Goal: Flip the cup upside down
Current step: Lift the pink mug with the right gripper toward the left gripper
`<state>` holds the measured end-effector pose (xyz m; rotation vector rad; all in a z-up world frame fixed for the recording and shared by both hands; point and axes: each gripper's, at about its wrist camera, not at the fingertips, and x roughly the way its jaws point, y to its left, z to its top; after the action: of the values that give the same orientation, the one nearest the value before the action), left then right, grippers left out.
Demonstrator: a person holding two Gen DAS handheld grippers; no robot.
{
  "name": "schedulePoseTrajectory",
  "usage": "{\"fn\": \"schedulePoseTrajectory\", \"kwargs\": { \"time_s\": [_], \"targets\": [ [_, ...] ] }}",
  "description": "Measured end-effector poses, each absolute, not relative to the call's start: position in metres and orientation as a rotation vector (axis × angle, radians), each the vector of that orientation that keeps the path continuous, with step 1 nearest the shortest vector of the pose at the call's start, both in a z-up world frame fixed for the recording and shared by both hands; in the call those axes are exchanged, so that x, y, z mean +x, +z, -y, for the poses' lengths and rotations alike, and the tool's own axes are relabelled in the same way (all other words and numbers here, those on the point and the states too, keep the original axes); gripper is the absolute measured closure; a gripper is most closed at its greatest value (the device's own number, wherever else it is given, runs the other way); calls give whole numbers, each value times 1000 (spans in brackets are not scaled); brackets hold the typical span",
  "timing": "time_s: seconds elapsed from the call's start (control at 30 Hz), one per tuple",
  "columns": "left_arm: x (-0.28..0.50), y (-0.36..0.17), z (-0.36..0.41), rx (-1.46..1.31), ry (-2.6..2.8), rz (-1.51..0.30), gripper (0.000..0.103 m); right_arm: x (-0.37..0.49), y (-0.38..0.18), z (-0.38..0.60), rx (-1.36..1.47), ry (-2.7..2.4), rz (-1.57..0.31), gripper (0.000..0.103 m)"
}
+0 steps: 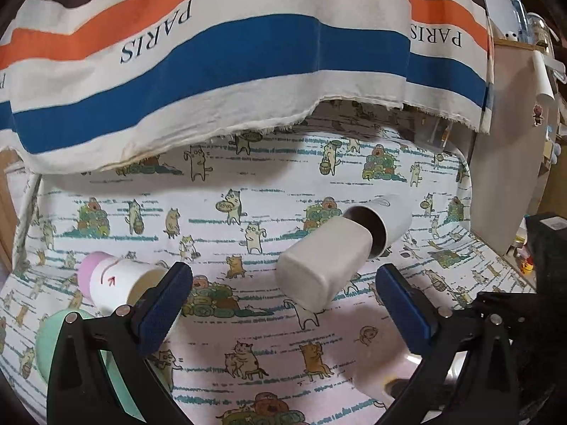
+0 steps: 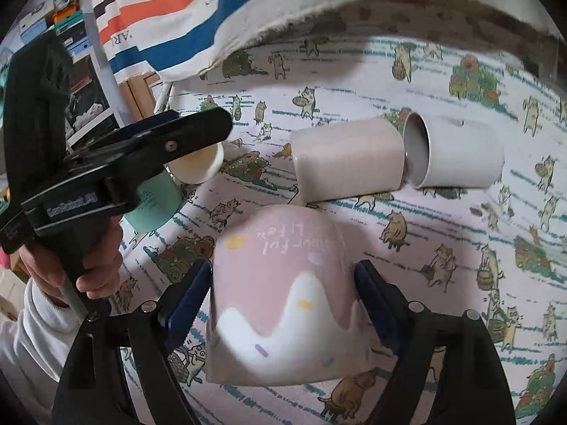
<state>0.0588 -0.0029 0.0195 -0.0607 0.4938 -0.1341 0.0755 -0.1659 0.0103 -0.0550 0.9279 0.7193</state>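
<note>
My right gripper (image 2: 281,294) is shut on a pink and white cup (image 2: 280,294) with "Colourful Life" lettering that reads upside down; its base points away from me and its rim is toward the camera. It hovers just above the cat-print cloth. My left gripper (image 1: 283,301) is open and empty above the cloth; it shows from the side in the right wrist view (image 2: 198,131). A pink-and-white cup (image 1: 113,283) lies on its side by the left finger (image 1: 166,304). A beige cup (image 1: 322,262) and a white cup (image 1: 382,226) lie on their sides ahead.
A mint green cup (image 1: 56,340) stands at the lower left of the left wrist view. A striped "PARIS" cloth (image 1: 248,53) hangs over the far edge. The cat-print cloth (image 1: 283,354) covers the table. Shelves and clutter (image 2: 53,28) stand beyond the left side.
</note>
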Motion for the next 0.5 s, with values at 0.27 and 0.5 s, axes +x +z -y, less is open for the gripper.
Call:
{"fn": "schedulePoseTrajectory", "kwargs": {
  "time_s": [0.27, 0.5],
  "targets": [
    [60, 16, 8, -53, -154, -524, 0, 74, 27, 188, -51, 644, -872, 12],
    [58, 14, 15, -48, -190, -544, 0, 69, 22, 196, -54, 682, -968, 12]
  ]
}}
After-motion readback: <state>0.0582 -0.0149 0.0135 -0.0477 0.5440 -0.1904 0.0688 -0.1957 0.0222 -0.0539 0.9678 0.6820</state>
